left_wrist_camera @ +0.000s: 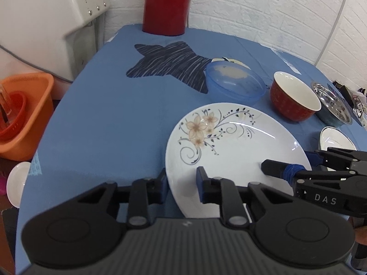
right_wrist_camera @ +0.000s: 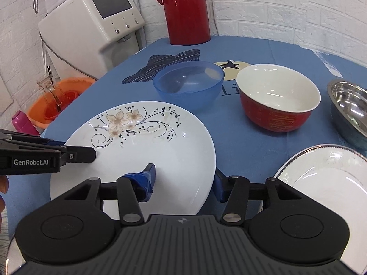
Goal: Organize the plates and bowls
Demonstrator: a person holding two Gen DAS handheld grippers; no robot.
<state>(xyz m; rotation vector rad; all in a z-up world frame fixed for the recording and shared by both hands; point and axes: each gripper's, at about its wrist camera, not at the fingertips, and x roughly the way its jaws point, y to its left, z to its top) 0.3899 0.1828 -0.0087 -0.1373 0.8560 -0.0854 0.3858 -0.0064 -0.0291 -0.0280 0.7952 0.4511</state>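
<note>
Floral plate sits tilted between both grippers: left gripper and right gripper each straddle its rim, jaws apart.

Glossy ceramic floral plate, translucent plastic blue bowl, shiny steel bowl, matt tablecloth
</note>
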